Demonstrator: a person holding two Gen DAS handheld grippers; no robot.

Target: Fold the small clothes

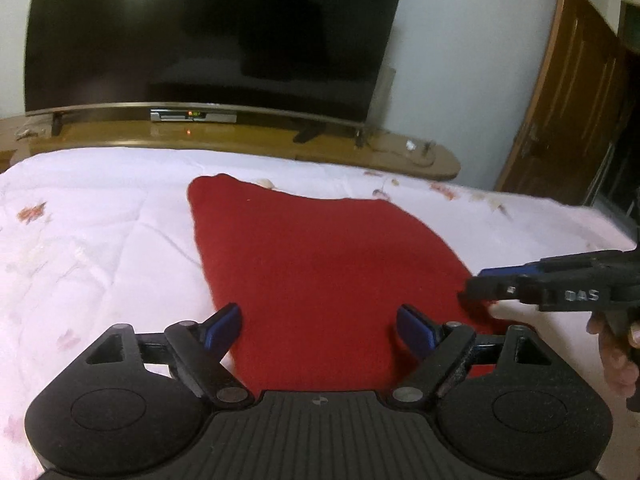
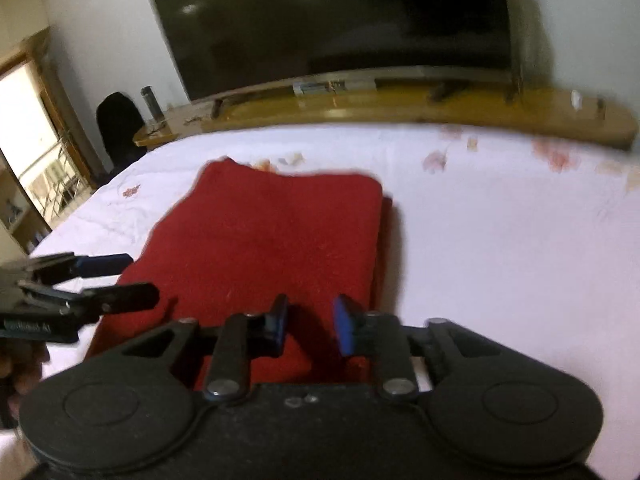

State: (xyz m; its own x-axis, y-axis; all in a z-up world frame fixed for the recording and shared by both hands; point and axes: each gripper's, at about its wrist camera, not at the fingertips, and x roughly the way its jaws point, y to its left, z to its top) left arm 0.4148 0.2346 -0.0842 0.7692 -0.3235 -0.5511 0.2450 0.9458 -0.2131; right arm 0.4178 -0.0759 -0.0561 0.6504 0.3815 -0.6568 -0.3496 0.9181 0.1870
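**Red cloth lies folded on the bed, both grippers above its near edge**

Left wrist view: The left gripper [image 1: 319, 326] is released; its blue pads stand wide apart and nothing is pressed between them. Under it lies the red fleece garment [image 1: 320, 264], folded flat on the white quilted bed cover with pale flower prints [image 1: 100, 232]. The garment's near edge runs below the fingers. At the right side the right gripper [image 1: 486, 286] reaches in, its tips just at the right border of the red cloth; a hand [image 1: 618, 356] holds it. Behind the bed stand a long wooden shelf [image 1: 240, 136], a large dark television screen [image 1: 208, 32] and a brown wooden door [image 1: 568, 100].

Right wrist view: The picture is a little blurred. The right gripper [image 2: 310, 326] has its pads only partly apart, above the near part of the garment [image 2: 272, 232]; they do not press on the cloth. The folded layers show at the garment's right edge. The left gripper [image 2: 140, 278] comes in from the left, jaws apart, at the cloth's left border.
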